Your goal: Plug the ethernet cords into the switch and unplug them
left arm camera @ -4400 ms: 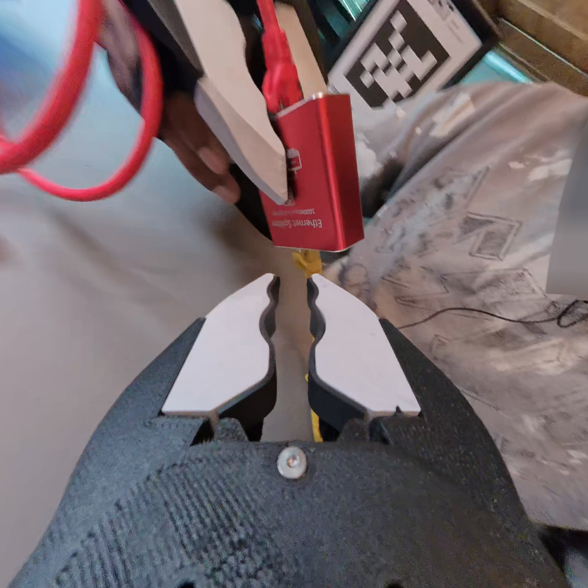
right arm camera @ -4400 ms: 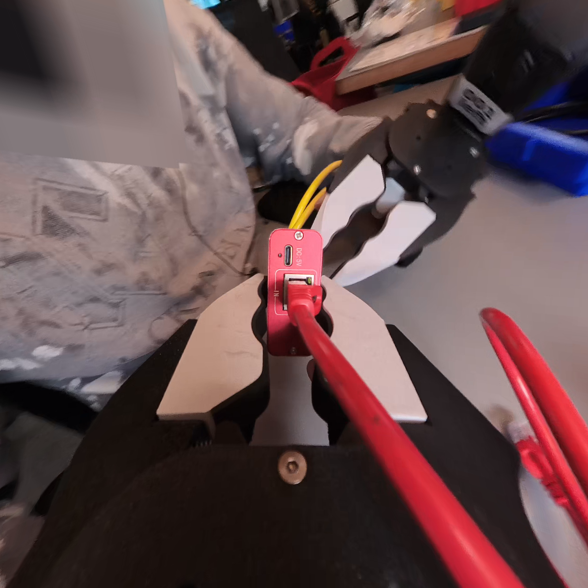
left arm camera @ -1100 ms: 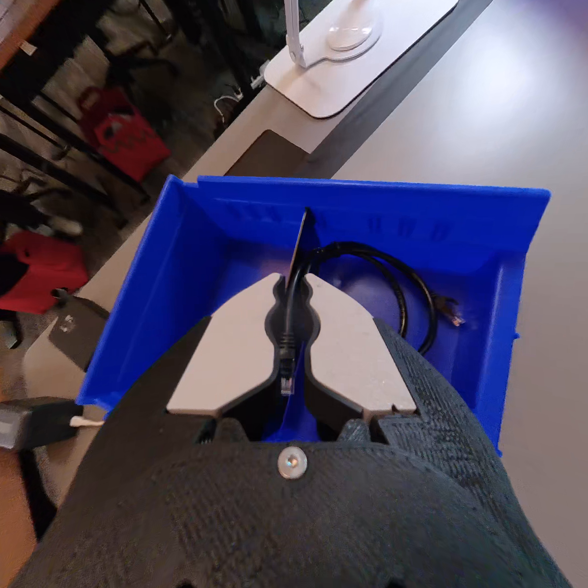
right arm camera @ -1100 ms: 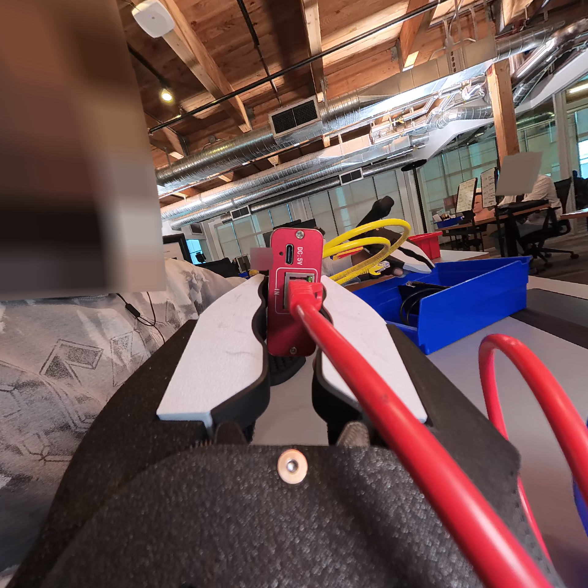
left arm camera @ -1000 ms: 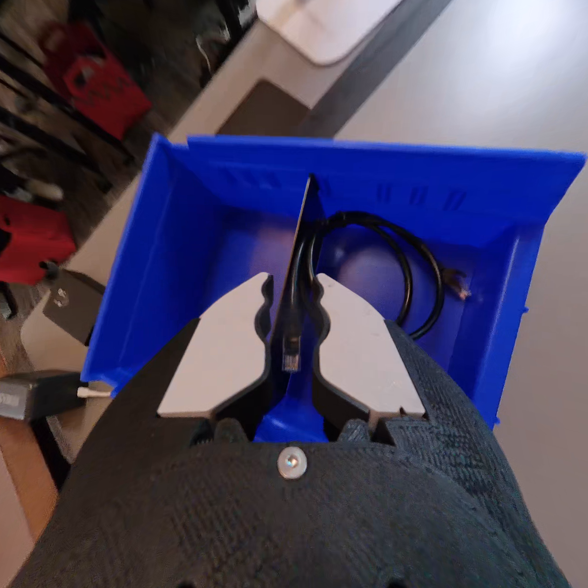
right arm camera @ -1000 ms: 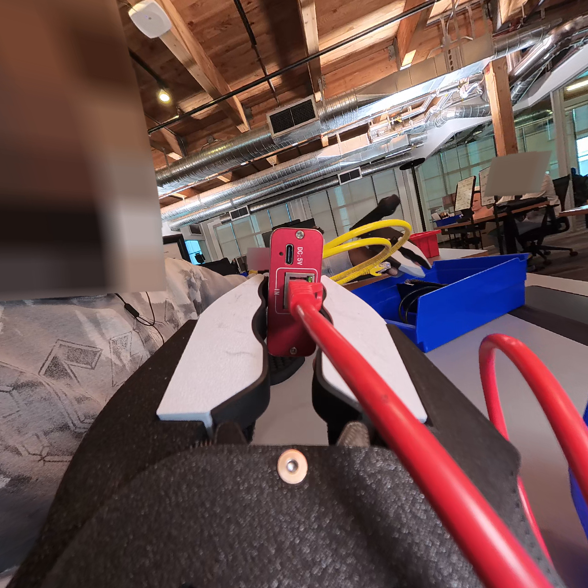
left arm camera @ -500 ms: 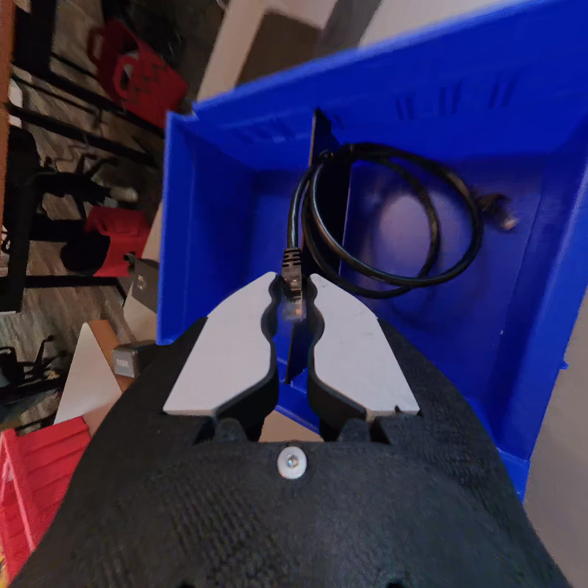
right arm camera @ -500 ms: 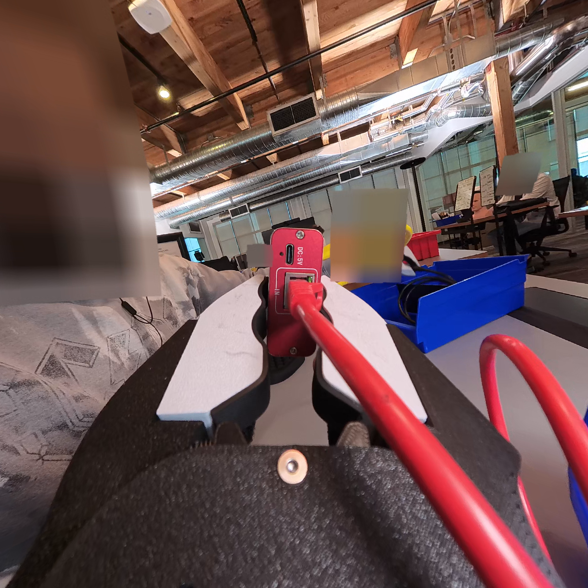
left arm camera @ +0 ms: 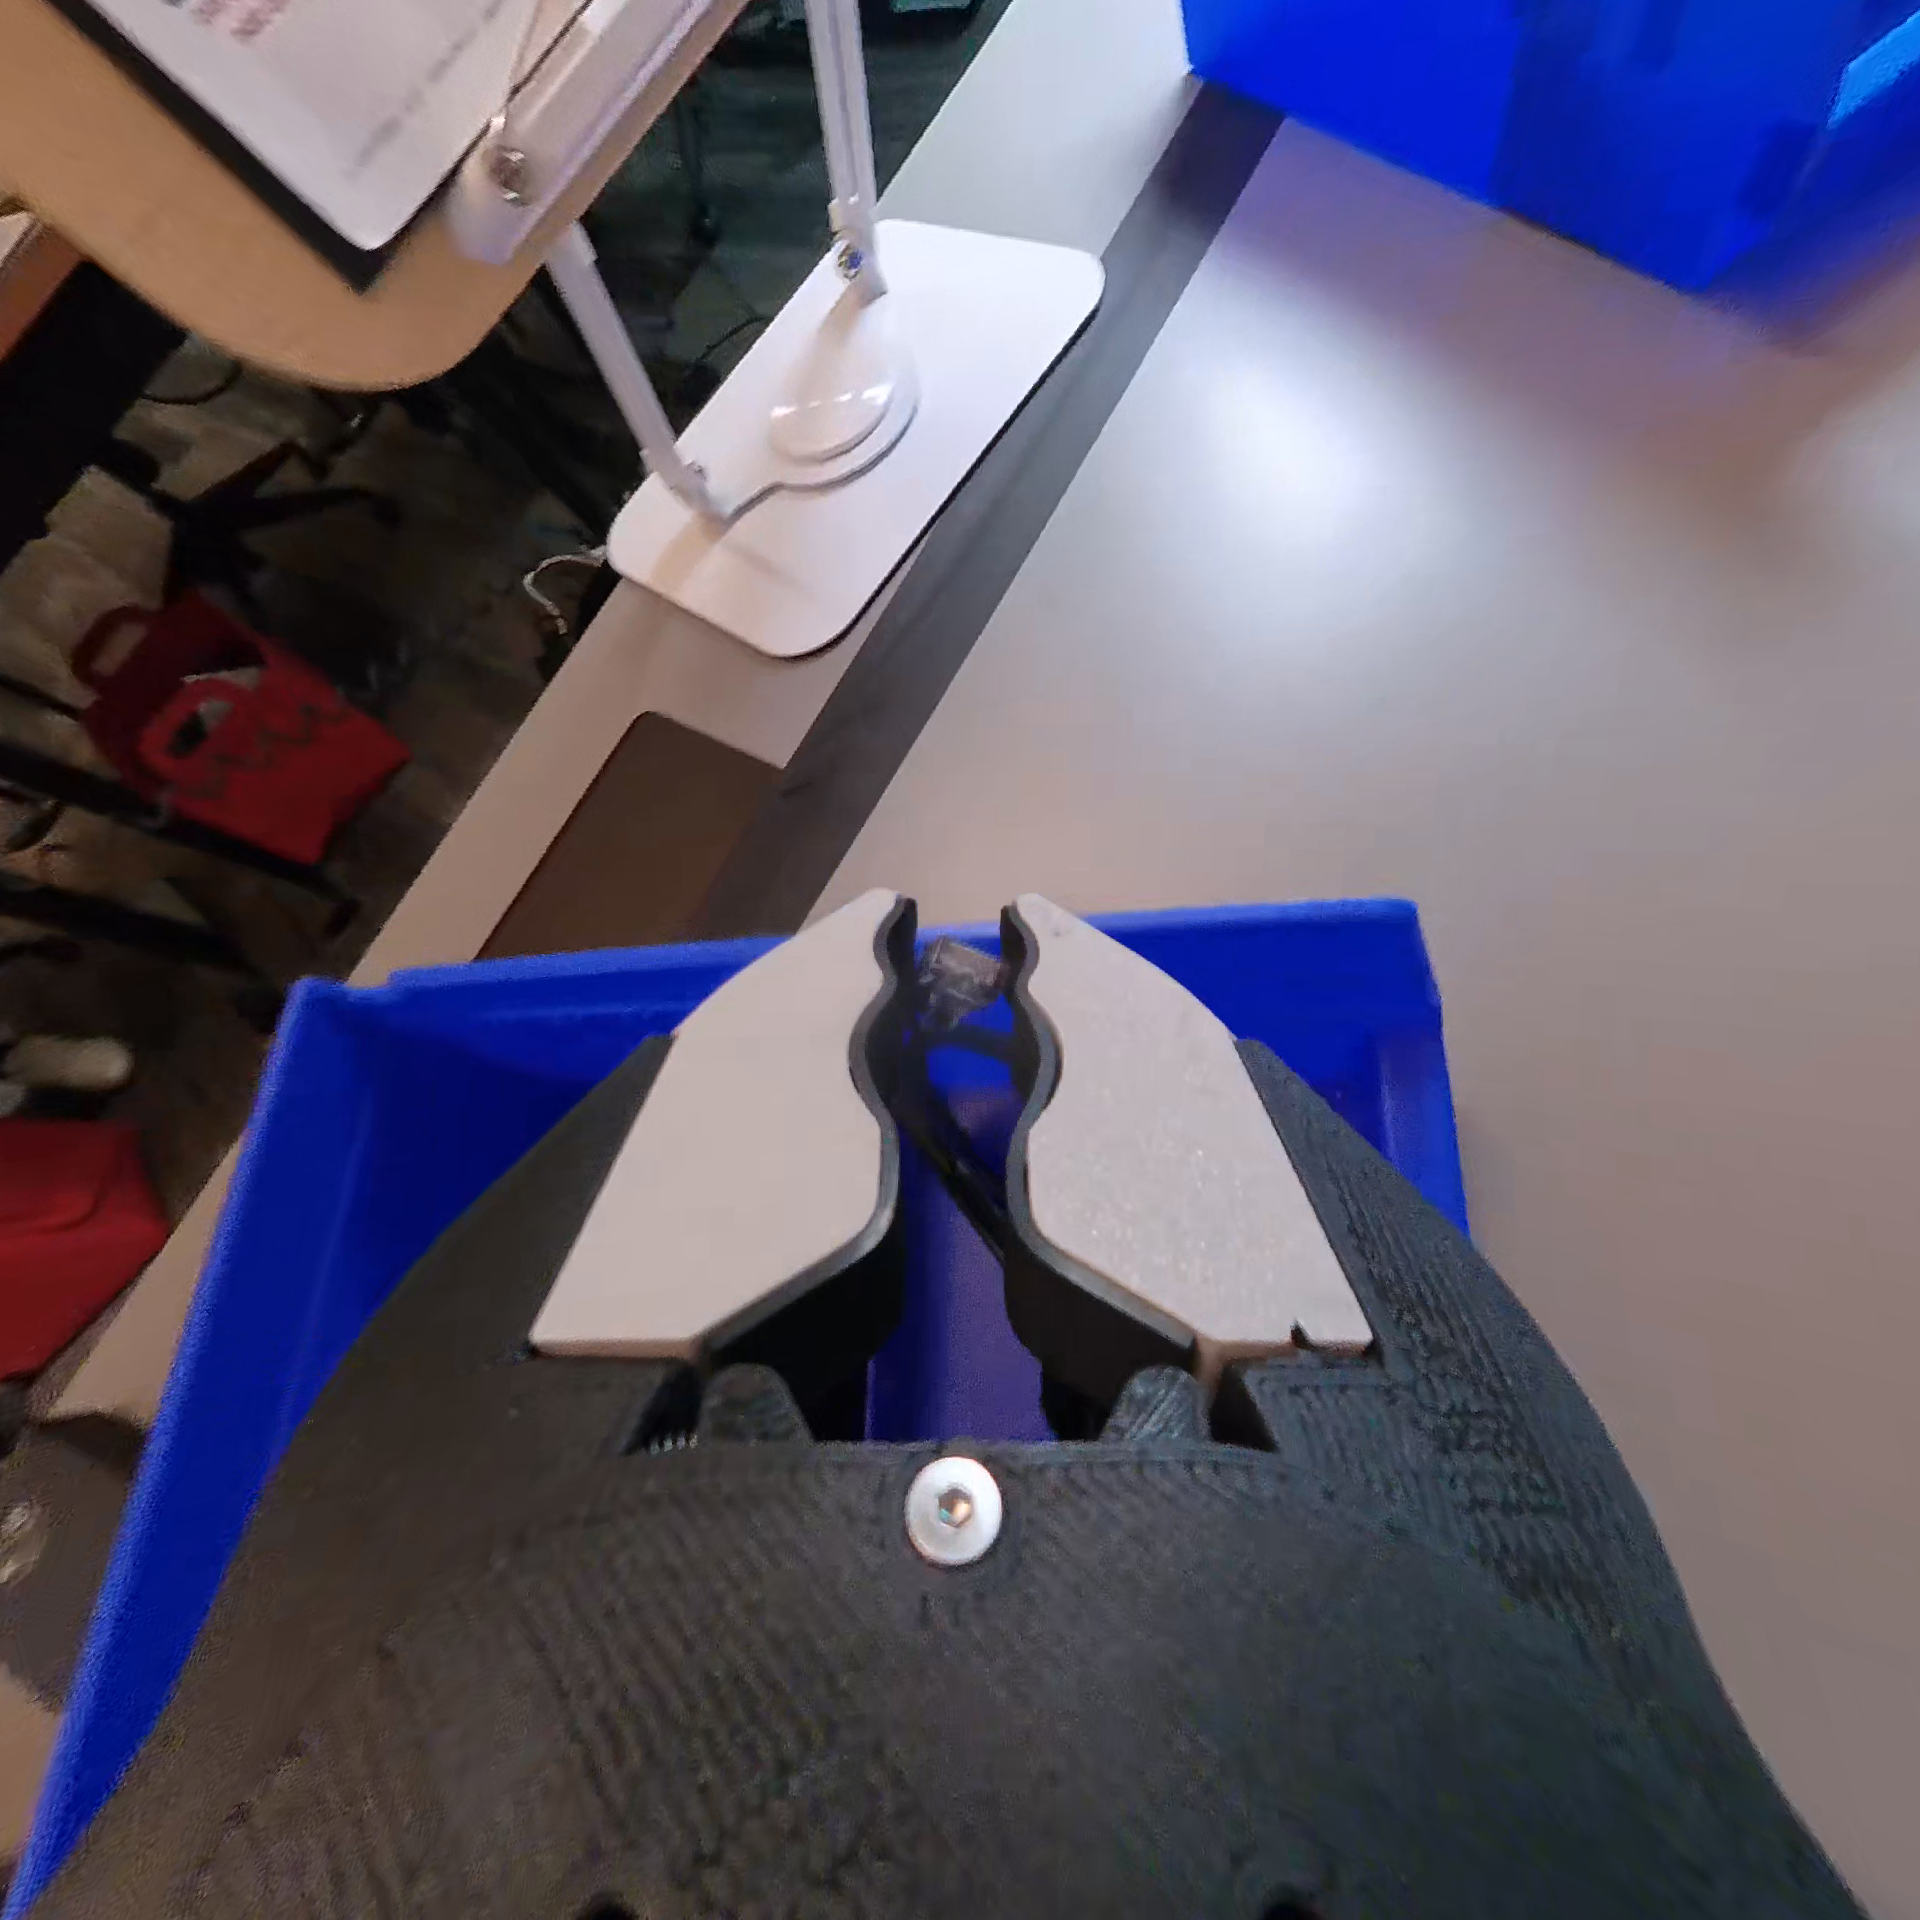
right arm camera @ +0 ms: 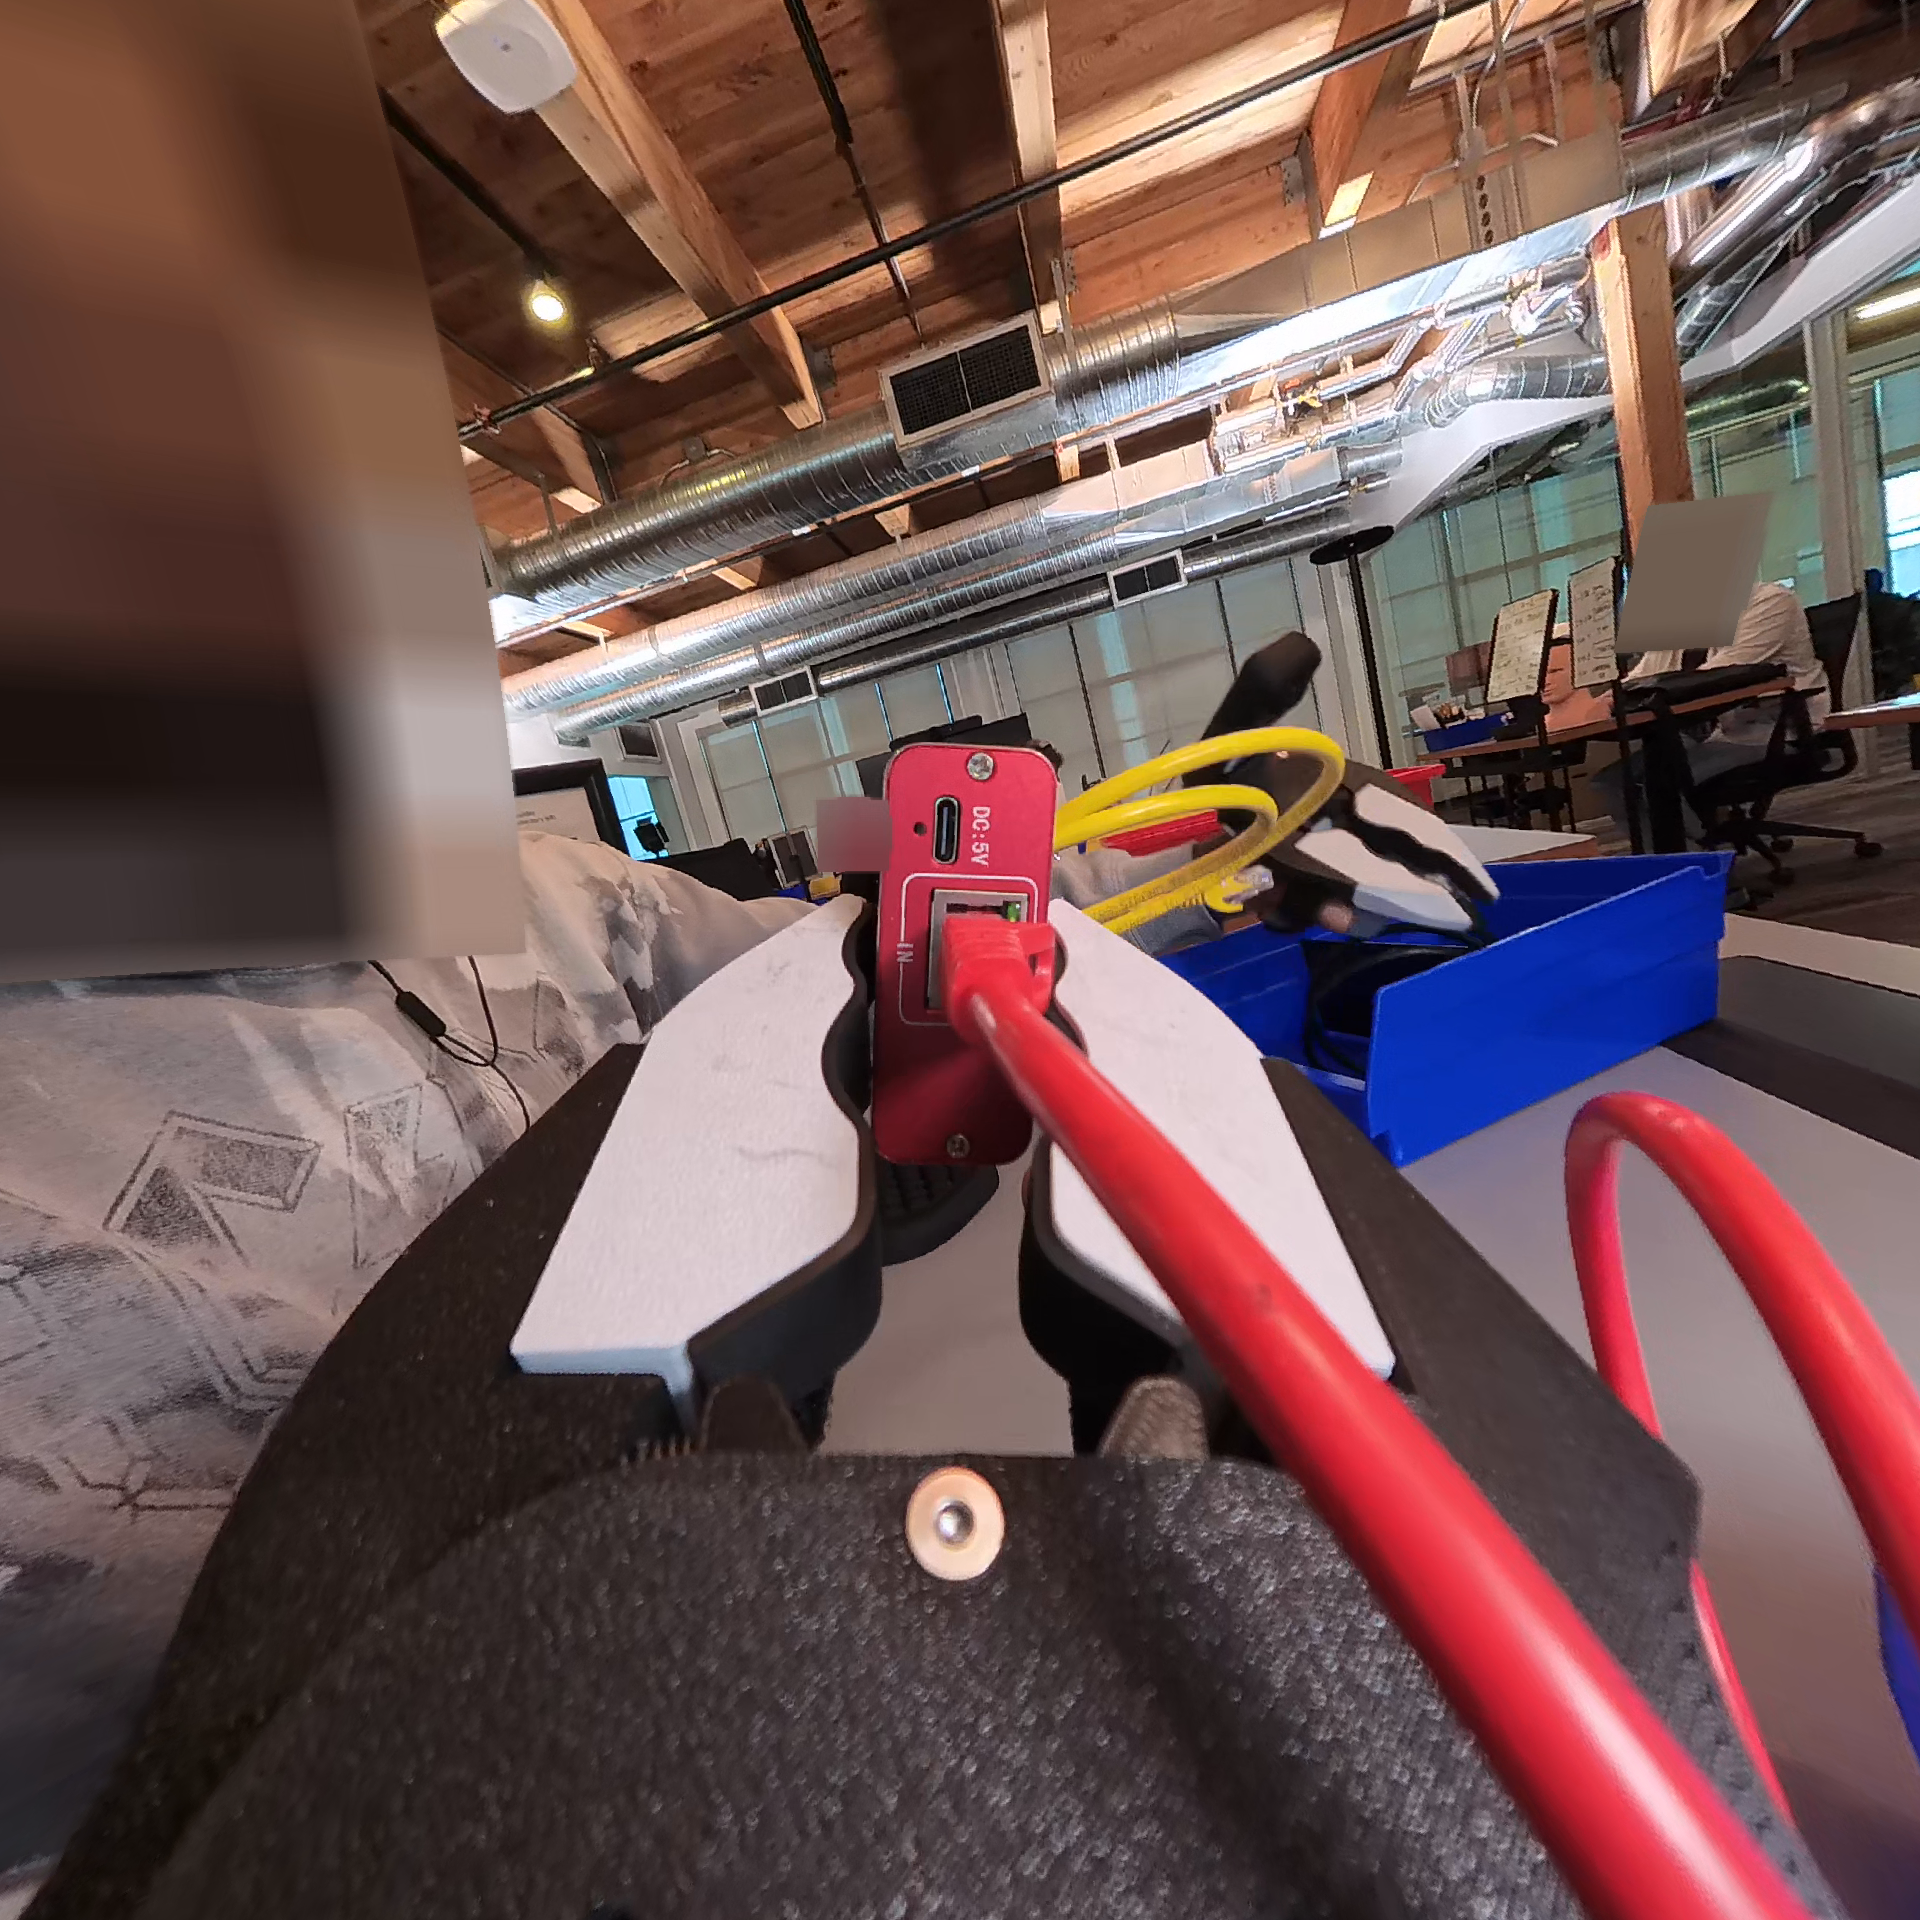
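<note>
Bright daylight; soft glare on the table (left arm camera: 1299,488); motion blur at edges; strong wide-angle distortion.

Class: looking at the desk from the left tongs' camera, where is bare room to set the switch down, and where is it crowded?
Free: grey desk between the near blue bin and far blue bin, right of the white lamp base. Crowded: the near bin, where the left tongs grip the black cord.
</note>
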`<state>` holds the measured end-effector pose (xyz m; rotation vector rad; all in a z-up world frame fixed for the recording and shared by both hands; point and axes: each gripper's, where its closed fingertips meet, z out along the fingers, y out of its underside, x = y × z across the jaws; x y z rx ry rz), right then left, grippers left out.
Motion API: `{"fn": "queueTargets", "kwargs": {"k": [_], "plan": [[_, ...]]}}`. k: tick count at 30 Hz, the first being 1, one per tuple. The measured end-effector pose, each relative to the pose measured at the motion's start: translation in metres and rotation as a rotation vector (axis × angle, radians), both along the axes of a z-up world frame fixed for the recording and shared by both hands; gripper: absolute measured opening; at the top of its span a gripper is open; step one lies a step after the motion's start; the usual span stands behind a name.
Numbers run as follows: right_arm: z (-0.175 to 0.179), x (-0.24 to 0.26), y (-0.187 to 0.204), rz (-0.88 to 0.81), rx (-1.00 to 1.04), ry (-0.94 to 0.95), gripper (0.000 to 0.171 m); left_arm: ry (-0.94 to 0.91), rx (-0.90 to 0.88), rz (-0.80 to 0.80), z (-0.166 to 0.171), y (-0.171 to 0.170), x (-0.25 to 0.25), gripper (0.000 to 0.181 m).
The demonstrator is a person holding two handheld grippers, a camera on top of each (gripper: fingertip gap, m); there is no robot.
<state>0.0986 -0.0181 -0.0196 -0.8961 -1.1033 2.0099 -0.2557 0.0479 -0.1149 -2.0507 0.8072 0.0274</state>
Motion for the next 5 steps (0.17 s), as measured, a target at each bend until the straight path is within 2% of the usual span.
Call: {"fn": "queueTargets", "kwargs": {"k": [5], "plan": [[-0.001,0.001,0.004,-0.004,-0.010,0.001,0.027,-0.028,-0.011,-0.117,-0.014,0.003,0.028,0.022]]}}
